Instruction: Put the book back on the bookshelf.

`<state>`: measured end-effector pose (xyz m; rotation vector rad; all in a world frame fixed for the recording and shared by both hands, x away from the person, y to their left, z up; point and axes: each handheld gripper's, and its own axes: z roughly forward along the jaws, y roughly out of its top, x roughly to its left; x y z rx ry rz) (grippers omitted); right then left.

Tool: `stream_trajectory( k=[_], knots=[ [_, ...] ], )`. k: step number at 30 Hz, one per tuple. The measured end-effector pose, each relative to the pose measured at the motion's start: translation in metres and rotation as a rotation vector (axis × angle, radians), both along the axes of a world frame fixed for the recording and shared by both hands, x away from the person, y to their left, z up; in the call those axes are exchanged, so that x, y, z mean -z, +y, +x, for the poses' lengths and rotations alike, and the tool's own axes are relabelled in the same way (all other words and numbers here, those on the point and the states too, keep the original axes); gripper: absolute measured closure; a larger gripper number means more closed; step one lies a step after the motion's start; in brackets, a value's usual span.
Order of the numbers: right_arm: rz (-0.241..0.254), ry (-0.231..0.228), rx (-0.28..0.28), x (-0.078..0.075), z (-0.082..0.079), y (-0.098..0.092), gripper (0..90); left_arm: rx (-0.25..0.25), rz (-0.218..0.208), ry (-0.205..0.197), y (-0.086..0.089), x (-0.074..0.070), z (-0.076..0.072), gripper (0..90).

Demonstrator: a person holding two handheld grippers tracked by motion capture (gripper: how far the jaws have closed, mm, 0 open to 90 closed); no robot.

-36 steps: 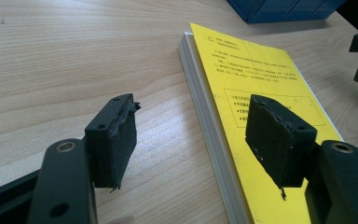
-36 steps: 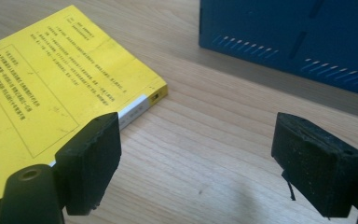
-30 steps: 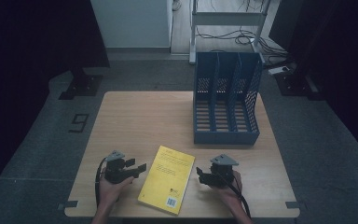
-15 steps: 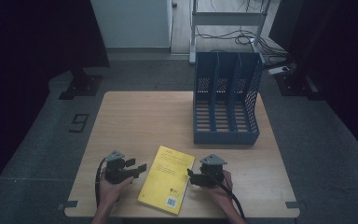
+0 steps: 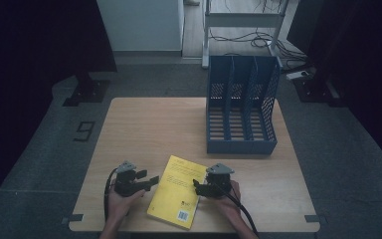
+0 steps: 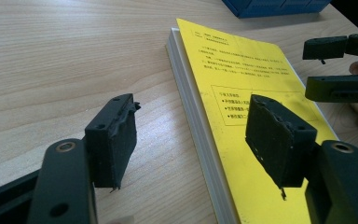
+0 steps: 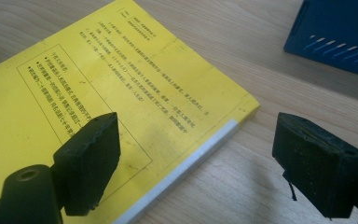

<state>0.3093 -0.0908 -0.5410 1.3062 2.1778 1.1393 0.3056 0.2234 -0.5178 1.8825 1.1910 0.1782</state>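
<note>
The left gripper (image 5: 151, 181) rests at the near left of the table (image 5: 144, 124), jaws wide open and empty, one on each side of the left edge of the yellow book (image 5: 175, 191). That book lies flat near the front edge, between both grippers, with the blue file rack (image 5: 241, 112) well behind it to the right. It looks like a thick softcover: fairly heavy, bendable, with a smooth cover that may slip, though how glossy it is I cannot tell. A long edge, pinched across the full thickness, seems the best hold. The right gripper (image 5: 197, 185) also stands open with nothing held, its jaws straddling the book's right edge. Since the earlier frame it has slid left from just beside the book to over that edge; the left gripper and the book have stayed put.
</note>
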Motion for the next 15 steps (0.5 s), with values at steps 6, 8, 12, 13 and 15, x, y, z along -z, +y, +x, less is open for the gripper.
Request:
stream_trajectory(
  k=[6, 8, 12, 13, 15],
  knots=[
    [-0.011, 0.007, -0.008, 0.003, 0.002, 0.009, 13.9, 0.005, 0.005, 0.002, -0.002, 0.001, 0.000, 33.8],
    [-0.013, 0.014, -0.007, 0.006, 0.003, 0.011, 13.4, 0.007, 0.006, 0.002, -0.003, 0.001, 0.000, 33.7],
    [-0.004, 0.025, -0.008, 0.006, 0.004, 0.011, 13.2, 0.014, 0.012, 0.004, -0.006, 0.003, 0.000, 33.7],
    [-0.003, 0.026, -0.009, 0.006, 0.004, 0.011, 13.3, 0.017, 0.015, 0.004, -0.007, 0.003, 0.000, 33.7],
    [-0.001, 0.025, -0.009, 0.007, 0.004, 0.011, 13.5, 0.020, 0.019, 0.004, -0.008, 0.003, 0.000, 33.7]
  ],
)
